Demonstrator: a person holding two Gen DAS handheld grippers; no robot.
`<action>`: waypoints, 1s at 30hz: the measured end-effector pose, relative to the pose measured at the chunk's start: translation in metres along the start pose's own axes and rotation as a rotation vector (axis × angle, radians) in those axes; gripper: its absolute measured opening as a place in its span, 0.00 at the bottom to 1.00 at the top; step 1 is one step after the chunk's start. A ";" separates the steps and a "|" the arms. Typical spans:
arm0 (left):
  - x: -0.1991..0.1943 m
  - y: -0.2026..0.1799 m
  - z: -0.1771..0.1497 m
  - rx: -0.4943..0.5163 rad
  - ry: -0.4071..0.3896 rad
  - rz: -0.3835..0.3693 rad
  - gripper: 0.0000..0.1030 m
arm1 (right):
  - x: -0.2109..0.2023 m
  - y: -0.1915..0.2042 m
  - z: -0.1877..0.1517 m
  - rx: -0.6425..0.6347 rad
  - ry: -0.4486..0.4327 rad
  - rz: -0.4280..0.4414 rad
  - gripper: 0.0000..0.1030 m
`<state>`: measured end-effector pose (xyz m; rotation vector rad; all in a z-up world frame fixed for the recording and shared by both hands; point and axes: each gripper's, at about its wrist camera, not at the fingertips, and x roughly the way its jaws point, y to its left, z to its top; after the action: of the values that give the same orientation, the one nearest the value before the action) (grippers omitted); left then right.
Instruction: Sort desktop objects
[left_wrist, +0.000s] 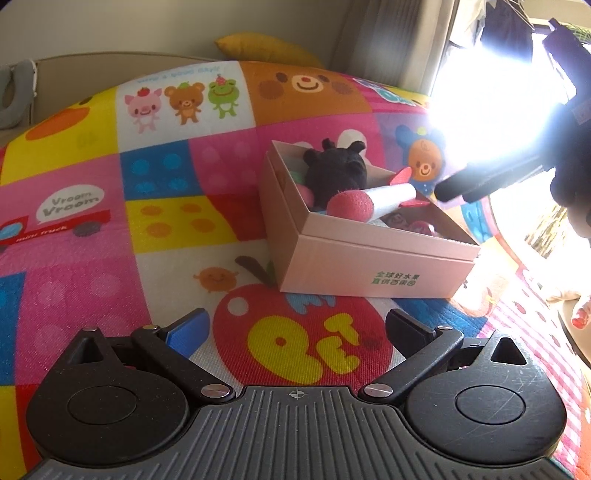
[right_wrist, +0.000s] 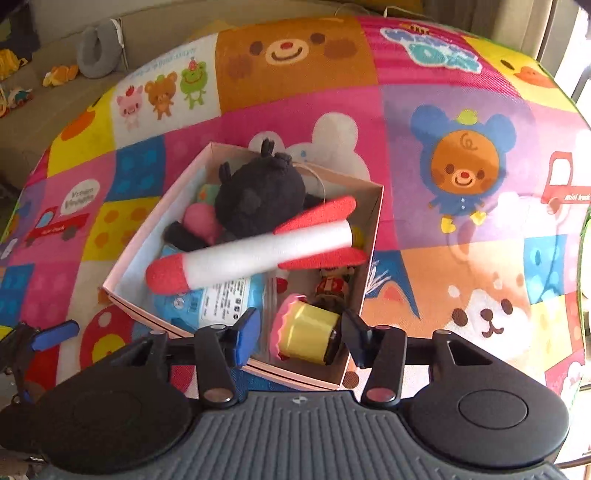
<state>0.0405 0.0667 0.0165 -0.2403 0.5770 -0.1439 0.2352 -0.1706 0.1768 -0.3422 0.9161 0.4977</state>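
Nearest you, your right gripper (right_wrist: 297, 338) is hovering over the box (right_wrist: 369, 280) corner with jaws spread, pinching nothing — the yellow cup-shaped toy (right_wrist: 308, 338) is lying between them, seemingly untouched. Your left gripper (left_wrist: 295, 332) is waiting wide apart, empty, over the play mat (left_wrist: 110, 206). Farther in, the foam rocket (right_wrist: 258, 251) is resting slantwise across the black plush toy (right_wrist: 255, 199). The packing step is seemingly closing; next you are likely withdrawing clear.

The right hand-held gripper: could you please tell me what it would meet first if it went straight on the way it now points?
Probably the yellow cylindrical toy with a pink frilled end, lying in the near corner of the pink cardboard box, right between the open right hand-held gripper fingers; depth is hard to judge.
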 end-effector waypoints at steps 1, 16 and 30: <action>0.000 0.000 0.000 0.001 0.000 0.005 1.00 | -0.004 0.001 0.004 0.008 -0.033 -0.005 0.50; 0.001 0.000 -0.001 0.001 0.005 0.036 1.00 | 0.090 0.017 0.100 0.128 -0.122 -0.049 0.43; 0.004 0.000 -0.001 -0.001 0.020 0.032 1.00 | 0.052 -0.043 0.036 0.201 -0.082 -0.088 0.46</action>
<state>0.0436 0.0653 0.0138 -0.2307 0.6009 -0.1156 0.3088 -0.1752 0.1573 -0.1772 0.8596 0.3325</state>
